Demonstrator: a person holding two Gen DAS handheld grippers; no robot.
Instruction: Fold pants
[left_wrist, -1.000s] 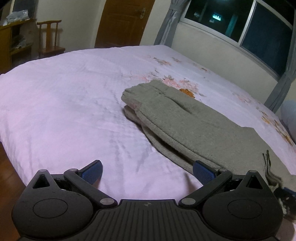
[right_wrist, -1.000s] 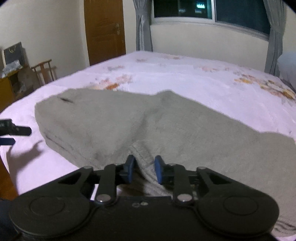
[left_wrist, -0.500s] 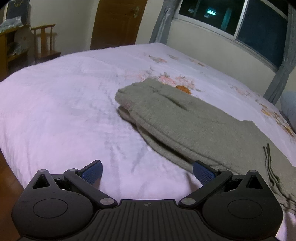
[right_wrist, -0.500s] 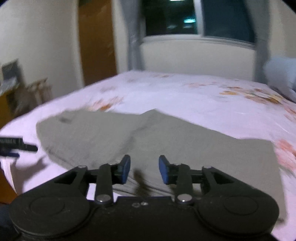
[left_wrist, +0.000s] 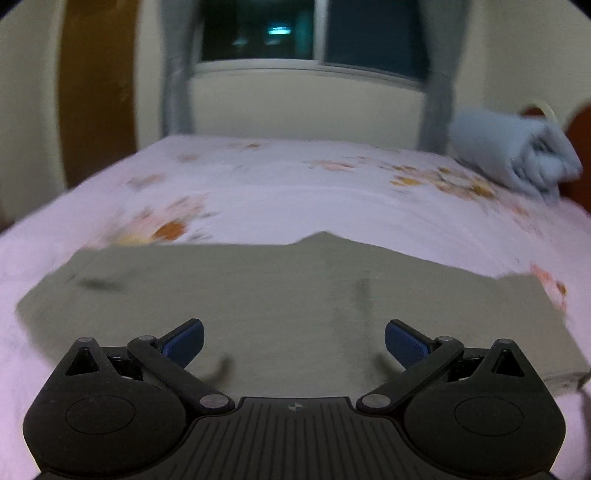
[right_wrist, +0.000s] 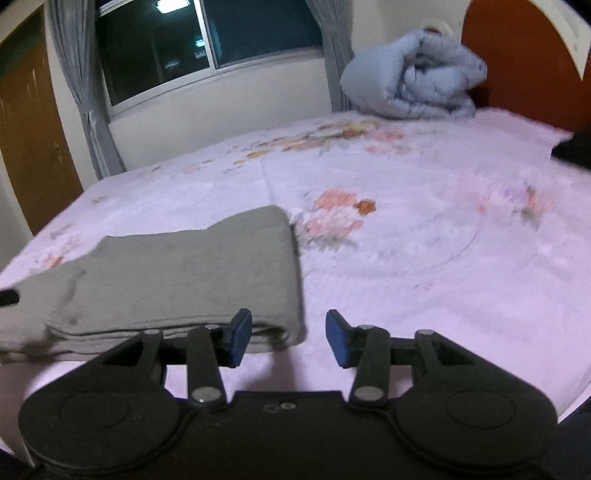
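Note:
The grey-green pants (left_wrist: 280, 295) lie folded in a long flat stack across the pink bed sheet (left_wrist: 295, 192). In the left wrist view my left gripper (left_wrist: 293, 343) hovers open over the near edge of the pants, with nothing between its blue pads. In the right wrist view the pants (right_wrist: 177, 273) fill the left side, their folded end by the left pad. My right gripper (right_wrist: 289, 339) is at that end, its jaws opening with only sheet (right_wrist: 424, 266) between them. A dark tip of the left gripper (right_wrist: 8, 296) shows at the left edge.
A rolled light-blue quilt (right_wrist: 413, 81) sits at the head of the bed by the orange headboard (right_wrist: 524, 59). A dark object (right_wrist: 572, 149) lies at the right edge. A window with grey curtains (left_wrist: 295, 33) and a brown door (left_wrist: 98, 92) stand behind the bed.
Both views swung right: the left gripper went from beside the pants to over their middle. The right gripper let go of the cloth, opened wider and slid to the pants' right end.

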